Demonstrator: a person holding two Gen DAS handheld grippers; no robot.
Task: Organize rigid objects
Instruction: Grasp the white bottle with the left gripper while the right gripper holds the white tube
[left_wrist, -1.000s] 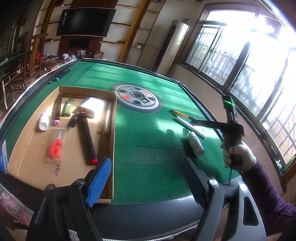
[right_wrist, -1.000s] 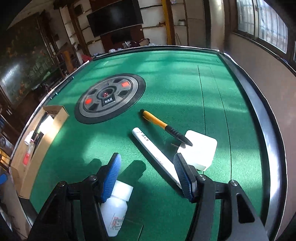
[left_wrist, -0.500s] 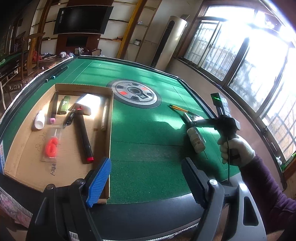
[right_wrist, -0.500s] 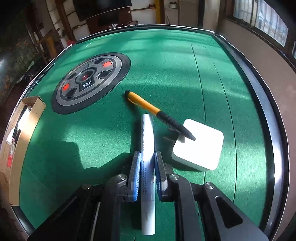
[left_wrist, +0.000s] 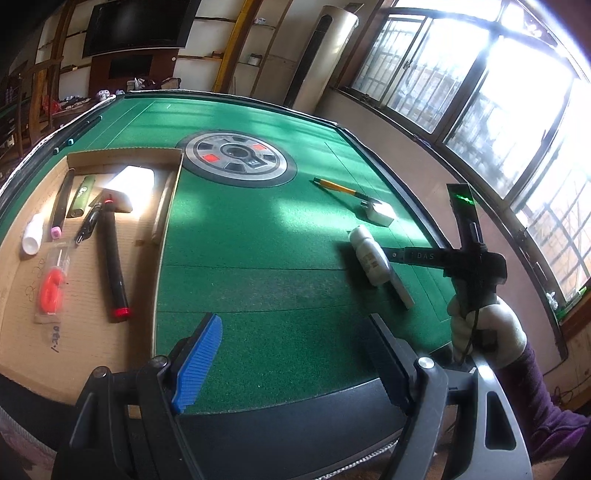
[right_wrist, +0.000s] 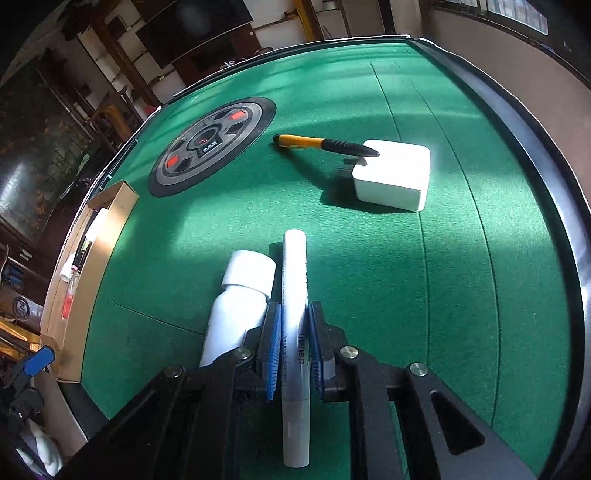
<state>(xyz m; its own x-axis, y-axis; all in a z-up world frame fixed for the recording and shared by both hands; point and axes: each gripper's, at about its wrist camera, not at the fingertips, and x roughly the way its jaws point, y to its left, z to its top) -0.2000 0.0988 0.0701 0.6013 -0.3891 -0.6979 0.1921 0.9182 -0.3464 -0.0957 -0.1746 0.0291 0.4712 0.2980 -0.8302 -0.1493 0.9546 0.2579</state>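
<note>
One risk: right gripper (right_wrist: 294, 347) pinches the long white plastic marker (right_wrist: 294, 295) touching a white plastic bottle (right_wrist: 240, 306), so lifting might roll it. Left gripper (left_wrist: 295, 365) jaws spread, empty.

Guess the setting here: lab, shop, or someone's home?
Probably a home living room. The work surface is an automatic mahjong table with green felt, a wall-mounted TV hangs above shelving, and a tall floor-standing air conditioner stands by barred windows.
</note>
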